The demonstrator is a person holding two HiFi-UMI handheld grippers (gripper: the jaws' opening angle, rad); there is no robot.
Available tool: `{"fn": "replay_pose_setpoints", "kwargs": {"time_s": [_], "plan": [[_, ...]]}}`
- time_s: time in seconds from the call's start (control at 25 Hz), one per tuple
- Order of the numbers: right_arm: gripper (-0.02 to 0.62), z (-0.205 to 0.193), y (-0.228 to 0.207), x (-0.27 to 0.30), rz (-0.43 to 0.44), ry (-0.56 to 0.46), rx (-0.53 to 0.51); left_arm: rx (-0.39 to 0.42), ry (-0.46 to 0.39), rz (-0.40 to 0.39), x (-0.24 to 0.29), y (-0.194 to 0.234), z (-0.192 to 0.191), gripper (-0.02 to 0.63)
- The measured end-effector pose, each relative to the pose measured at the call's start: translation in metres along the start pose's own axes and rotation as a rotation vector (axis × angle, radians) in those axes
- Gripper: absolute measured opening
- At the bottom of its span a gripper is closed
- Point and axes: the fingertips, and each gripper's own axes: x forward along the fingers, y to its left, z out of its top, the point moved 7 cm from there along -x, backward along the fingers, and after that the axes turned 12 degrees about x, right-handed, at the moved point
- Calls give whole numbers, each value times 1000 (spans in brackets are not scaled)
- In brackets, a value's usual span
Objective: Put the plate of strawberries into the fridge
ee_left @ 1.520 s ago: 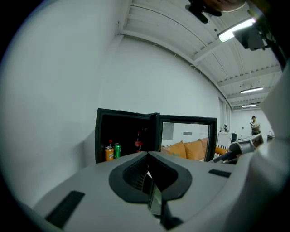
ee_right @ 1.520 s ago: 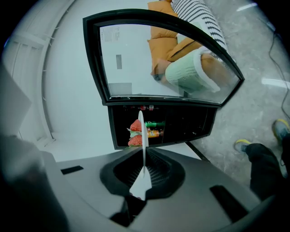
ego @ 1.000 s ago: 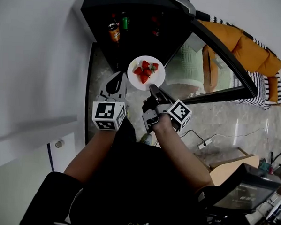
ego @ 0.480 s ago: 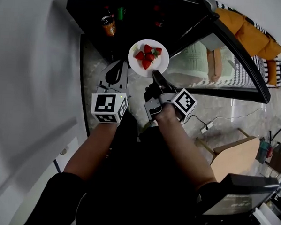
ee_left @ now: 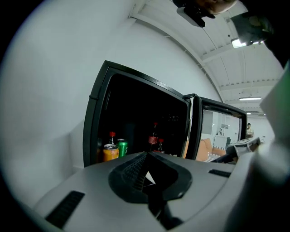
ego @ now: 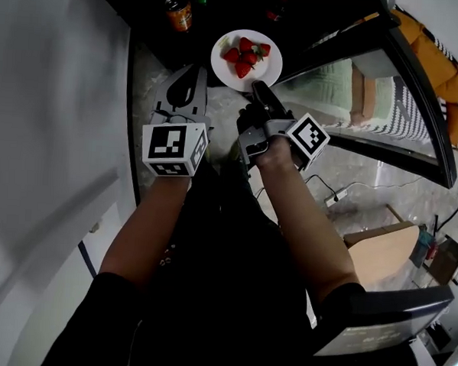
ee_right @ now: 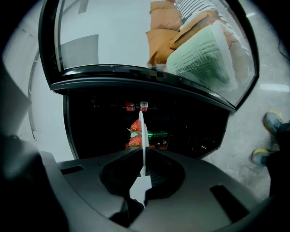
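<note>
1. Fridge [ego: 223, 4]: black, stands open at 12 o'clock in head view, inside dark. The opening step looks done.
2. Fridge door [ego: 371, 94]: glass, swung out toward 2–3 o'clock of the plate, clear of the way in.
3. Right tongs [ego: 258, 88]: clamped on the near rim of the plate [ego: 253, 79], which sits at their 12 o'clock. In the right gripper view the plate [ee_right: 142, 145] shows edge-on, pinched between the jaws, w/ the dark fridge mouth behind it. So pickup is done and the plate is carried in the air.
4. Left tongs [ego: 190, 71]: at 9 o'clock of the right pair, jaws closed tip to tip w/ nothing between them, idle. They point at the fridge [ee_left: 136, 122] but touch nothing.
5. Plate position: right at the fridge threshold, far edge over the dark inside, near edge over the floor. Not on a shelf yet, as far as I can judge.
6. Orange can [ego: 177, 11]: at 10 o'clock of the plate, inside the fridge. A green can [ee_left: 122, 147] stands just beside it and bottles [ee_left: 154, 136] stand further back, so that side is occupied.
7. Strawberries [ego: 246, 54]: small heap mid-plate, none spilled.
8. Left to do, prob.: move the plate in, set it on a free shelf spot, release, pull out, maybe shut the door.
</note>
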Motion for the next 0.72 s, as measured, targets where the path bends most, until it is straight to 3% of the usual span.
{"fn": "replay_pose_setpoints", "kwargs": {"time_s": [0.2, 0.36, 0.72], "plan": [[20, 26, -30, 73, -57, 5, 29, -18, 48, 27, 65, 36, -33, 3], [20, 23, -35, 95, -60, 10, 31, 0, 57, 29, 75, 49, -35, 3], [20, 40, -65, 115, -80, 14, 31, -5, 88, 24, 88, 30, -66, 3]]}}
